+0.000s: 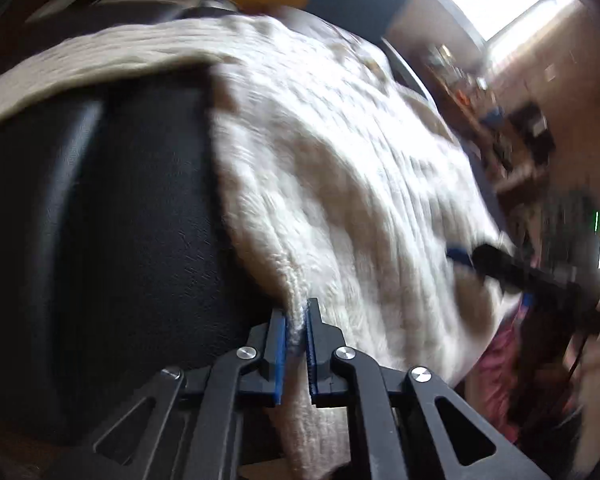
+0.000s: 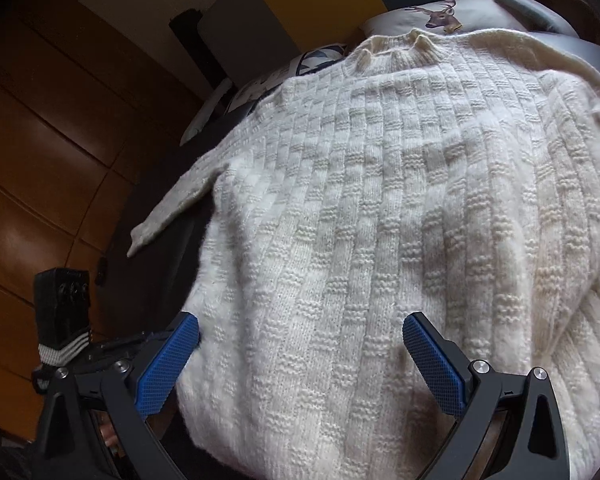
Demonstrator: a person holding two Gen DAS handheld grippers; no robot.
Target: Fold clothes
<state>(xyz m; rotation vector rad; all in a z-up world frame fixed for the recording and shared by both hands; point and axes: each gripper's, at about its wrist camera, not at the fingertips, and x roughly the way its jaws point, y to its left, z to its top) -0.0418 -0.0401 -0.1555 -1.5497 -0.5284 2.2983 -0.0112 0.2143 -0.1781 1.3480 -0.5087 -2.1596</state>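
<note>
Left gripper (image 1: 297,322) pinches the cream sweater (image 1: 340,168) hem — right gripper (image 2: 300,344) gapes wide (no legible writing).

Left claw (image 1: 296,330) is clamped down tight, blue pads nearly touching with a fold of the white sweater (image 1: 340,160) pinched between them, pointing toward 12 o'clock. Right claw (image 2: 300,344) is spread wide, one blue pad (image 2: 168,364) out at 8 o'clock, the other at 4, hovering over the knit and gripping nothing.
</note>
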